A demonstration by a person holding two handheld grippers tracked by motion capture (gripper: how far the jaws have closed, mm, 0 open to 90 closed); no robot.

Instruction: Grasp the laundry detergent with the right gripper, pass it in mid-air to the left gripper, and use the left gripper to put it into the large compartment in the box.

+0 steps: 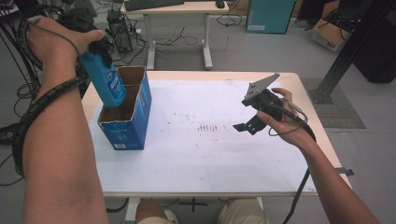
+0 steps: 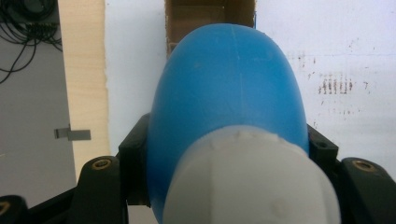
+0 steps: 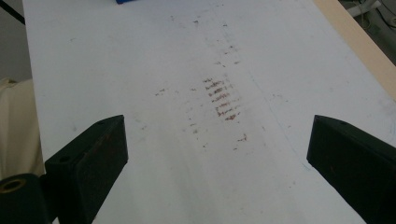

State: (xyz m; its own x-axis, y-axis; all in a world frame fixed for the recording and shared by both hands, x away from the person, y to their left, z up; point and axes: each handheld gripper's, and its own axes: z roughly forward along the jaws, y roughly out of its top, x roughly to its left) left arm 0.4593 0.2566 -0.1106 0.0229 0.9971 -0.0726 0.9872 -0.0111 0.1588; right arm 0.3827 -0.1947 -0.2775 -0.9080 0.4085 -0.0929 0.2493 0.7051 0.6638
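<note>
A blue bottle [image 1: 103, 78] with a white cap [image 2: 250, 182] hangs bottom-down, its lower end inside the open top of a blue cardboard box [image 1: 127, 119] at the table's left. My left gripper [image 1: 99, 47] is shut on the bottle near its cap; in the left gripper view the black jaws press on both sides of the blue body [image 2: 229, 88]. My right gripper [image 1: 247, 125] hovers over the right half of the table, open, its jaws far apart with nothing between them [image 3: 217, 149].
A white sheet [image 1: 205, 140] with brown smudges [image 3: 223, 100] covers the wooden table [image 1: 313, 116]. Beyond the table stand another desk [image 1: 177, 9], cables on the floor and a black metal frame [image 1: 355, 42] at the right.
</note>
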